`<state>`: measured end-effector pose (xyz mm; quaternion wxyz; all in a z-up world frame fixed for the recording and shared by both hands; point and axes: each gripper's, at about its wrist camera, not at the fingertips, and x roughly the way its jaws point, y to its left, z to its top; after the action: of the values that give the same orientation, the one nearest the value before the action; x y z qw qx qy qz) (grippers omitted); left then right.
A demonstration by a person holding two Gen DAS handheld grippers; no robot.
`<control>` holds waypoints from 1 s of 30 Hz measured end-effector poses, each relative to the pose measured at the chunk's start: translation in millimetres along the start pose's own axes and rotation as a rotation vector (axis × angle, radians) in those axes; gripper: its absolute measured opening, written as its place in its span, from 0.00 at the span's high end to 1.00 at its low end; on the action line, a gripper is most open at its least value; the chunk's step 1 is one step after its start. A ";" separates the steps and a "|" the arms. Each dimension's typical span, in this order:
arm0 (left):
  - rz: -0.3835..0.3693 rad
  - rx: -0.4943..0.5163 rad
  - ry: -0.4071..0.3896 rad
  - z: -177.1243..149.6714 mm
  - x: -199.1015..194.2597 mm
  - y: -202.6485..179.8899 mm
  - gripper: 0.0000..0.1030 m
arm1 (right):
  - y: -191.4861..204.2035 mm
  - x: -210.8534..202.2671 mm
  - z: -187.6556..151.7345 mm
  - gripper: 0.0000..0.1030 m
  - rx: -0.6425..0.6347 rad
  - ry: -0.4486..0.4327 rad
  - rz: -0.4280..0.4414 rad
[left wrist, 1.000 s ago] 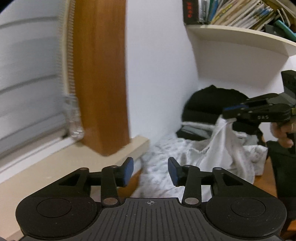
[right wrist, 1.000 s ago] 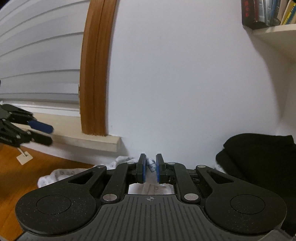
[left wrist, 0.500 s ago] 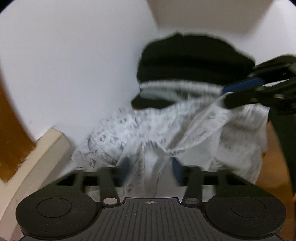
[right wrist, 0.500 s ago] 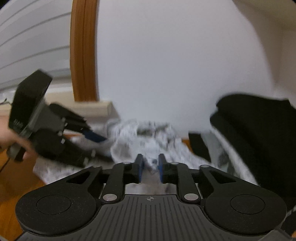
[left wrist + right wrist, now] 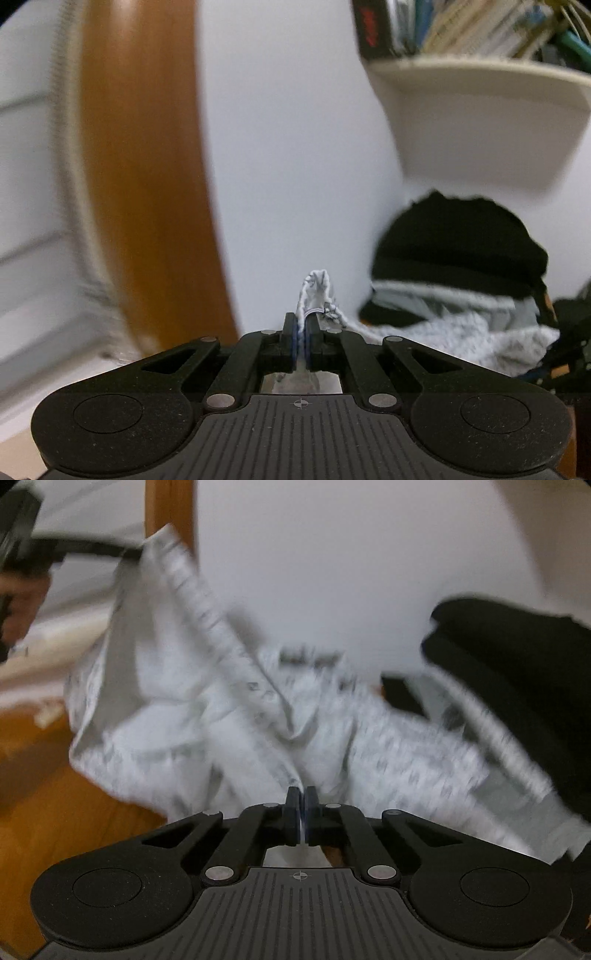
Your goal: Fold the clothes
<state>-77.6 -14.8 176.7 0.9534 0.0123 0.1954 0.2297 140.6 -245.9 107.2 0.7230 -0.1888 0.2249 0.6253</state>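
While blurred, both grippers, left gripper [image 5: 303, 334] and right gripper [image 5: 302, 821], pinch one patterned garment [image 5: 192, 709].

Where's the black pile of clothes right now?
The black pile of clothes sits at the right of both wrist views, against the white wall, below the bookshelf, with the white patterned garment spread at its left.

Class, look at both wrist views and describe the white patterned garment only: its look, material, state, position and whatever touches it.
The garment is white, thin-looking cloth with a small grey repeating print, crumpled and not yet folded. The left gripper is shut on a bunched edge, a tuft poking above its fingers. The right gripper is shut on another edge. In the right wrist view the cloth hangs stretched from the raised left gripper down to the right one, above the wooden floor. Its far part lies against a dark clothes pile. Blur hides finer detail.
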 end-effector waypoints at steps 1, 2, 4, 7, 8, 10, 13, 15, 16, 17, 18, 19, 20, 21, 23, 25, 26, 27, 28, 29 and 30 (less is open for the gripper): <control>0.014 -0.003 -0.010 2.8 -8.8 4.4 0.96 | -2.3 -5.8 8.0 0.97 0.007 -0.027 -0.006; 0.028 -0.006 -0.022 5.0 -18.1 8.5 0.96 | -2.9 -12.3 17.5 0.98 0.010 -0.057 -0.012; 0.055 -0.017 -0.046 11.5 -36.6 16.7 0.96 | -4.1 -25.0 36.4 0.98 0.015 -0.116 -0.023; 0.081 -0.040 -0.086 20.1 -68.7 27.6 0.96 | 0.7 -41.2 63.2 0.98 -0.003 -0.195 -0.026; 0.092 -0.044 -0.098 22.4 -80.1 31.1 0.96 | 5.1 -47.8 71.9 0.98 -0.015 -0.219 -0.024; 0.112 -0.048 -0.116 25.1 -99.3 36.1 0.96 | 14.5 -61.0 88.2 0.98 -0.040 -0.269 -0.024; 0.142 -0.053 -0.140 27.5 -126.1 43.3 0.96 | 28.3 -76.8 106.3 0.98 -0.063 -0.324 -0.016; 0.157 -0.059 -0.143 25.9 -135.6 48.8 0.96 | 37.7 -80.8 113.0 0.98 -0.082 -0.343 -0.012; 0.164 -0.061 -0.140 23.8 -138.7 51.9 0.96 | 40.9 -74.1 112.0 0.98 -0.086 -0.331 -0.007; 0.169 -0.066 -0.133 19.5 -139.9 54.6 0.96 | 44.1 -67.3 111.1 0.98 -0.090 -0.319 -0.003; 0.174 -0.071 -0.125 14.4 -140.8 57.1 0.96 | 47.2 -60.6 110.2 0.98 -0.094 -0.307 0.001; 0.178 -0.077 -0.116 9.4 -141.6 59.6 0.96 | 50.4 -53.8 109.2 0.98 -0.099 -0.295 0.006; 0.181 -0.081 -0.103 3.7 -139.7 61.9 0.96 | 53.5 -47.1 108.3 0.98 -0.103 -0.283 0.010; 0.184 -0.085 -0.089 -2.3 -136.6 64.2 0.96 | 56.7 -40.4 107.4 0.98 -0.107 -0.272 0.014; 0.186 -0.094 -0.060 -15.1 -128.7 70.9 0.96 | 62.0 -21.3 102.5 0.98 -0.114 -0.235 0.020; 0.182 -0.107 -0.030 -26.6 -117.0 75.7 0.96 | 65.0 1.6 95.0 0.98 -0.110 -0.184 0.025; 0.181 -0.114 -0.017 -32.3 -110.6 77.8 0.96 | 66.5 12.9 91.3 0.98 -0.108 -0.159 0.028; 0.179 -0.118 -0.004 -37.3 -104.9 79.8 0.96 | 66.3 20.0 88.1 0.97 -0.106 -0.139 0.032; 0.178 -0.121 0.008 -41.9 -99.5 81.8 0.96 | 66.1 27.0 84.9 0.97 -0.104 -0.120 0.037; 0.177 -0.123 0.018 -45.8 -93.4 83.2 0.96 | 66.0 34.1 81.7 0.94 -0.102 -0.100 0.042; 0.177 -0.128 0.026 -49.6 -88.0 85.1 0.96 | 65.8 41.2 78.4 0.93 -0.100 -0.080 0.046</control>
<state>-205.2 19.1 172.9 0.9256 -0.0344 0.1907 0.3250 87.3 -159.0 149.5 0.7065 -0.1940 0.1687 0.6594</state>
